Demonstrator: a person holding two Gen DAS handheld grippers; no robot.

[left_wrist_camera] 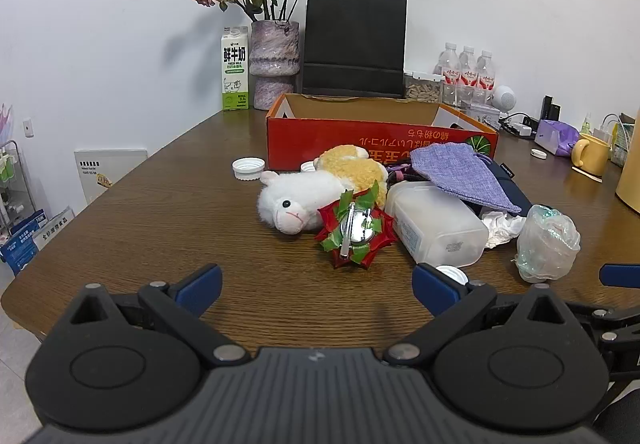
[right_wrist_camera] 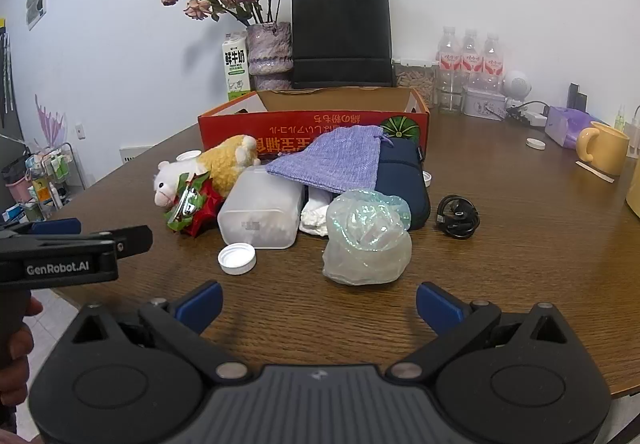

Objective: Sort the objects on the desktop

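Desktop clutter (right_wrist_camera: 280, 200) awaits sorting before the red box (right_wrist_camera: 312, 124) — both the left gripper (left_wrist_camera: 316, 290) and right gripper (right_wrist_camera: 318, 302) gape empty, best starting with loose outermost pieces.

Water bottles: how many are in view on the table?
3. The water bottles stand side by side at the back right, just right of the clear container: left, middle, right. More could be hidden behind them.
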